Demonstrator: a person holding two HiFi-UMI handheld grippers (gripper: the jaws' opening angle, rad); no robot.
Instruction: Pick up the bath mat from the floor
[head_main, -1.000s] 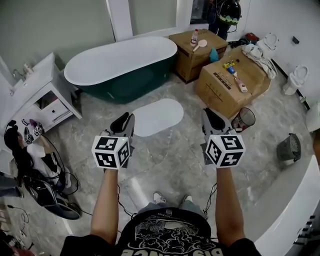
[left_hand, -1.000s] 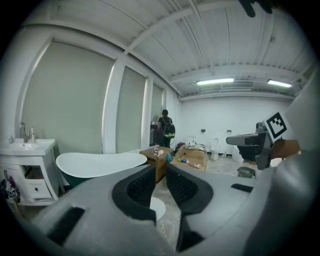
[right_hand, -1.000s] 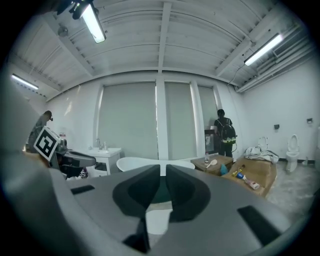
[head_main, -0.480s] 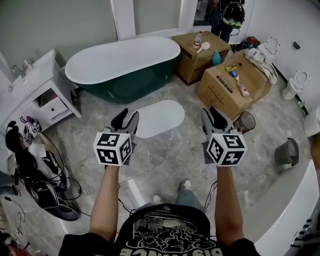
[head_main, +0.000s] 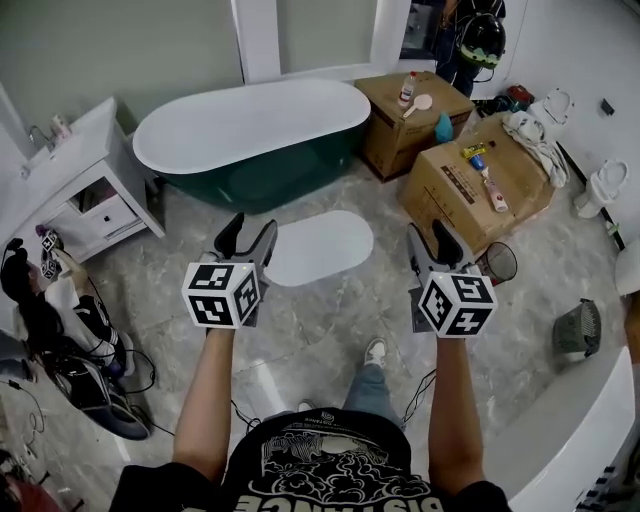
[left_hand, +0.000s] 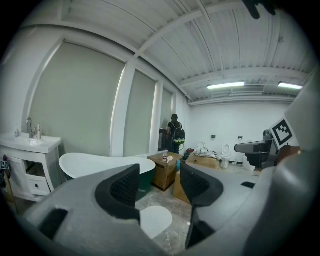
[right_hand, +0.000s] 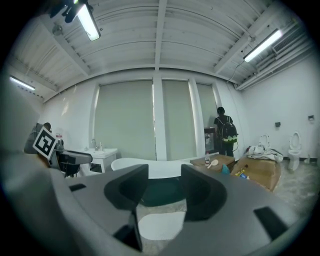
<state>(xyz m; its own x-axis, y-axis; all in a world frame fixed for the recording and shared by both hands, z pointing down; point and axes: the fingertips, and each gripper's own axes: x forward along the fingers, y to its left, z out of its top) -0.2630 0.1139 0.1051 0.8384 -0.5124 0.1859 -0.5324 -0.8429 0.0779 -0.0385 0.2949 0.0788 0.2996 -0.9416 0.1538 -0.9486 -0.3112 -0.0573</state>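
Grey marble-look floor (head_main: 330, 335) spreads through a bathroom showroom, with a dark green bathtub (head_main: 250, 130) along the far wall, a white vanity (head_main: 85, 170) to the left and cardboard boxes (head_main: 470, 190) to the right. On that floor, just in front of the bathtub, lies the white oval bath mat (head_main: 318, 247), flat and not yet touched.

Both tools are held up in the air at about the same height, well above the floor. The left hand-held gripper (head_main: 250, 228) has its jaws apart and opening, with nothing between them; through the gap its own view shows only the mat far below. The right hand-held gripper (head_main: 430, 240) is likewise spread and opening, also empty.

The mat lies ahead of and below the 2 hand-held grippers, in the span between them. Its long axis runs left to right, roughly parallel to the bathtub, so its 2 narrow ends point toward either side. In the head view the left tool's tips overlap the mat's left end, while bare floor shows between the right tool and the right end, so the left looks nearer. Reaching it probably calls for a forward and steeply downward move, 1 tool to each end.
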